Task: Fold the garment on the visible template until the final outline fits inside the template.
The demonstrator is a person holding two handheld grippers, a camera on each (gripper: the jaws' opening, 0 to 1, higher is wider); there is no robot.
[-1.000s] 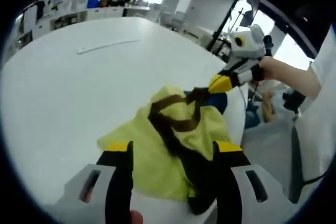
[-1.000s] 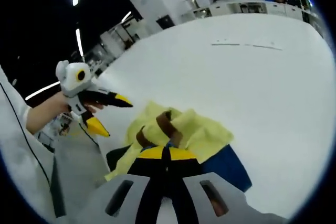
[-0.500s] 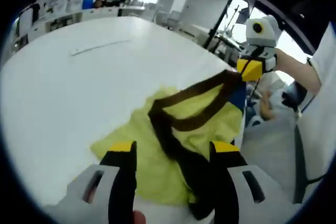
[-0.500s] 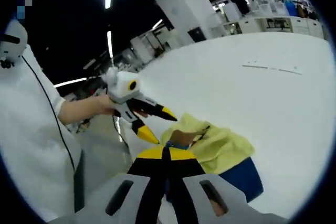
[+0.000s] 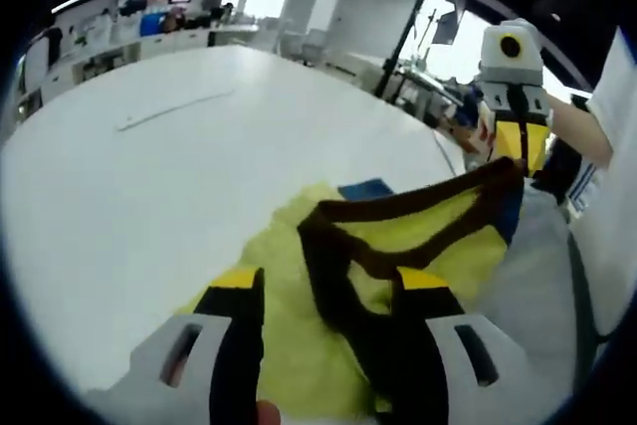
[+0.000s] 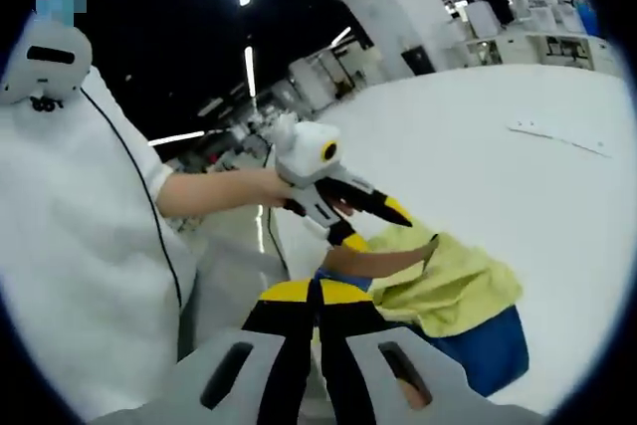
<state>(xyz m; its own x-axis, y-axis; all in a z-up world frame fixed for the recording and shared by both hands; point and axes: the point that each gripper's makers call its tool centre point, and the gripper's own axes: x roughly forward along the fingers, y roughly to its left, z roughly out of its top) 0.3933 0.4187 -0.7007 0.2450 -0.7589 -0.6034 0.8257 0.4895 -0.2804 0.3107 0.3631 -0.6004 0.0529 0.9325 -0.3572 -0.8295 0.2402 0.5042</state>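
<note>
Gripping the brown trim of the yellow garment, my right tongs look pinched together on the strap's far end in the left gripper view; in the right gripper view their own tips sit closed with no gap showing. My left tongs stand apart, the brown strap running up between them, and I can't tell whether either tip touches the cloth. From the right side, those left tongs hover just above the yellow heap, spread.

The garment lies bunched near the edge of the white surface, partly lifted by the strap, with a blue sheet under it that I take to be the template; a corner of it peeks out beyond the cloth.

I judge the step is straightening the garment before folding. To do it well I'd keep the strap taut but not hauled, so the body doesn't slide off the blue sheet or over the surface edge. I'd close the left tongs on an opposite hem before pulling further, then lay the cloth flat across the blue sheet, checking its edges stay visible around the outline
</note>
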